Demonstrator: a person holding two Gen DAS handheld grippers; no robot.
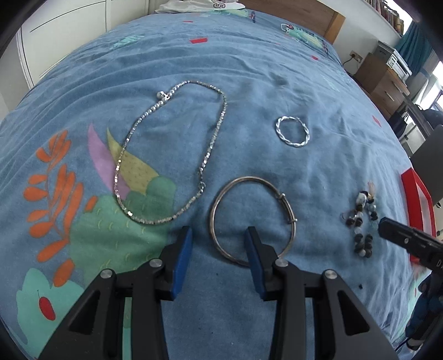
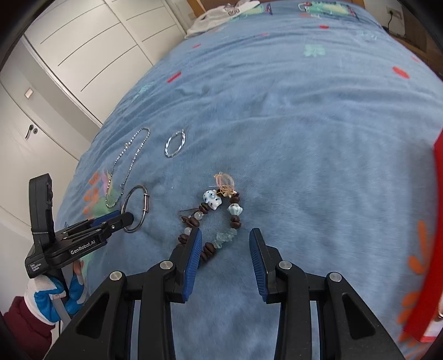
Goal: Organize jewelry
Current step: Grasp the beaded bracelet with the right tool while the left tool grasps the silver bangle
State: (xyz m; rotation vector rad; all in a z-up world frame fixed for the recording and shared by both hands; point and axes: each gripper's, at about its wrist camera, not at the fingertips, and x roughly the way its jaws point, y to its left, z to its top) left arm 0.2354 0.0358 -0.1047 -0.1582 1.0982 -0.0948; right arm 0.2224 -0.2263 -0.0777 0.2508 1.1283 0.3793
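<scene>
Four pieces of jewelry lie on a blue bedspread. A plain silver bangle (image 1: 218,210) lies just ahead of my open left gripper (image 1: 220,235); its near left rim sits between the jaws, the right finger inside the ring. The bangle also shows in the right wrist view (image 2: 146,200). A silver chain necklace (image 1: 169,155) lies to its left, a twisted silver ring bangle (image 1: 292,131) farther back. A beaded bracelet (image 2: 213,218) of brown, clear and ceramic beads lies ahead of my open right gripper (image 2: 224,238), its near part between the jaws.
A red box (image 2: 432,249) stands at the bed's right edge, also in the left wrist view (image 1: 418,199). The bedspread (image 1: 249,69) stretches far back. White wardrobe doors (image 2: 91,49) stand left, wooden drawers (image 1: 384,83) right. White clothing (image 2: 221,13) lies at the far end.
</scene>
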